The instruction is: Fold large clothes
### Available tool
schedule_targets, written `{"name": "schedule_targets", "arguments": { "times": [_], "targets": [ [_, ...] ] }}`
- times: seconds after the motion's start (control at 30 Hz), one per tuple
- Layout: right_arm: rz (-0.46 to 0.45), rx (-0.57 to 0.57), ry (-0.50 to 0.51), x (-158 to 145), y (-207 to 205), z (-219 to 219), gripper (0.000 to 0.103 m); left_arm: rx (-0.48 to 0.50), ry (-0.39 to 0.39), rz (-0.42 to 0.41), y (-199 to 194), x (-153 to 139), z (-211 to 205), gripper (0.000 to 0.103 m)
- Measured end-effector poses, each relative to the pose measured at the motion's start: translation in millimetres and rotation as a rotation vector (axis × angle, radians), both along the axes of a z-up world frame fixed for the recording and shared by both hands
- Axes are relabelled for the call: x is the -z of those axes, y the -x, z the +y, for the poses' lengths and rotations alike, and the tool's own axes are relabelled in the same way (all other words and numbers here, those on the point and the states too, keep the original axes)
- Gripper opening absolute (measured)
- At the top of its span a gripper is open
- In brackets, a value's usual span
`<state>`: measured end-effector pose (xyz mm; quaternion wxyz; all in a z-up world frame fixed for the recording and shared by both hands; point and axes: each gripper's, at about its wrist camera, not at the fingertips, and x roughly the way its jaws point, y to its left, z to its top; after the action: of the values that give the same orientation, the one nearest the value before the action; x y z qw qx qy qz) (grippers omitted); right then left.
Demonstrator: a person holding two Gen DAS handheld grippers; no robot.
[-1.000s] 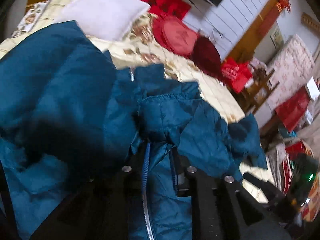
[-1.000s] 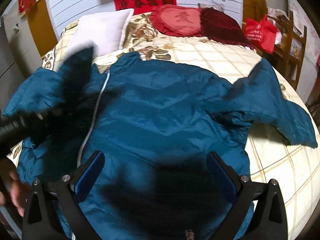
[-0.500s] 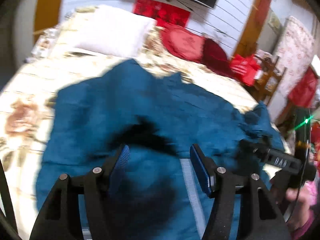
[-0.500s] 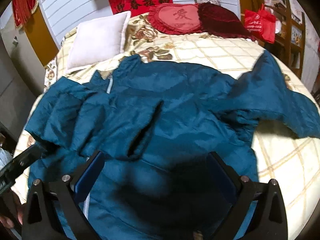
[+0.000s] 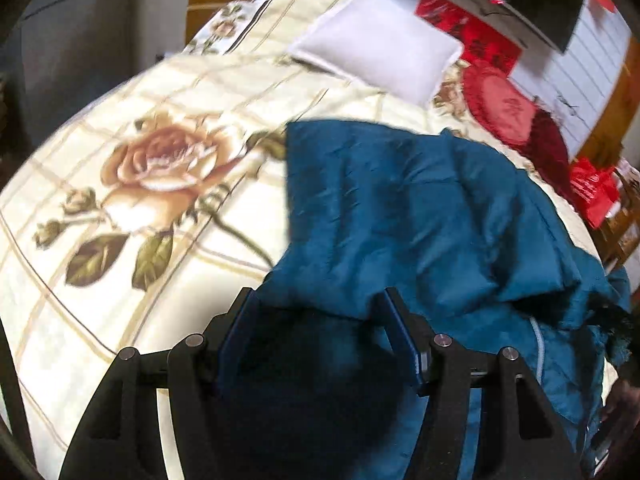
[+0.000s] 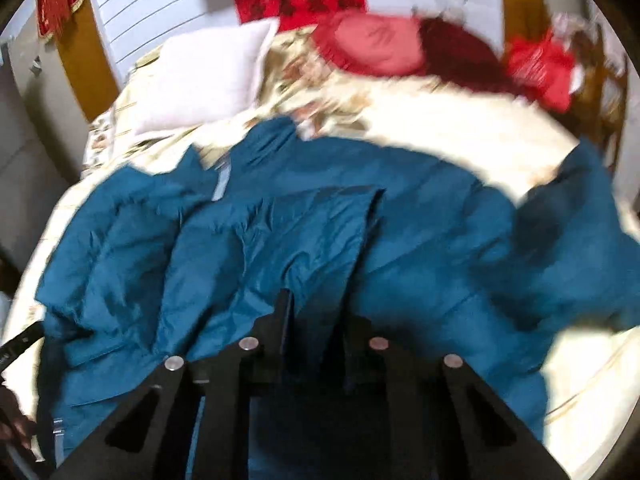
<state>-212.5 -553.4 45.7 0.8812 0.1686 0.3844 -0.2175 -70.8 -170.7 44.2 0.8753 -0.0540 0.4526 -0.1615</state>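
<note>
A large teal padded jacket lies spread on a bed, its left sleeve folded across the front. It also shows in the left wrist view, bunched with its zipper at the right. My left gripper is open and empty, its fingers low over the jacket's near left edge. My right gripper has its jaws close together low over the jacket's front near the folded sleeve's edge; blur hides whether cloth is pinched between them. The jacket's right sleeve lies out to the right.
The bed has a cream floral quilt. A white pillow and red cushions lie at the head. A red bag and a wooden chair stand to the right. A hand shows at the left edge.
My left gripper let go of the sleeve, now folded over the front, and swung left to the jacket's edge. My right gripper's jaws narrowed from wide open and dropped onto the jacket.
</note>
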Motion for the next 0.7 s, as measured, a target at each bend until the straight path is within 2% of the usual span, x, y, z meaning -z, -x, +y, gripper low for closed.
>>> {"name": "schedule_targets", "arguments": {
  "times": [0.1, 0.17, 0.23, 0.27, 0.3, 0.37, 0.4, 0.5, 0.6, 0.7],
  "targets": [
    [0.043, 0.060, 0.014, 9, 2, -21, 0.018, -0.008, -0.028, 0.002, -3, 15, -9, 0.067],
    [0.118, 0.090, 0.005, 28, -1, -35, 0.019, -0.007, -0.041, -0.002, -3, 17, -10, 0.067],
    [0.125, 0.099, -0.043, 34, 3, -43, 0.026, -0.005, -0.048, 0.003, -1, 14, -11, 0.067],
    [0.121, 0.115, -0.047, 31, 9, -46, 0.033, -0.005, -0.046, 0.004, 0, 10, -10, 0.067],
    [0.119, 0.130, -0.038, 28, 12, -46, 0.042, -0.002, -0.035, 0.000, 0, 6, -8, 0.067],
    [0.076, 0.147, -0.004, 9, 21, -42, 0.045, 0.000, -0.007, -0.024, 0, -4, -6, 0.067],
    [0.058, 0.144, 0.026, 1, 23, -37, 0.050, 0.000, -0.001, -0.036, 0, -8, -6, 0.067],
    [0.012, 0.029, 0.080, -22, 13, -9, 0.063, 0.011, 0.002, -0.096, -2, -24, -15, 0.067],
    [-0.001, -0.119, 0.053, -30, -11, 21, 0.067, 0.026, -0.025, -0.110, -10, -26, -31, 0.067],
    [0.013, -0.215, 0.002, -22, -38, 42, 0.067, 0.029, -0.060, -0.107, -19, -16, -47, 0.067]
  ]
}}
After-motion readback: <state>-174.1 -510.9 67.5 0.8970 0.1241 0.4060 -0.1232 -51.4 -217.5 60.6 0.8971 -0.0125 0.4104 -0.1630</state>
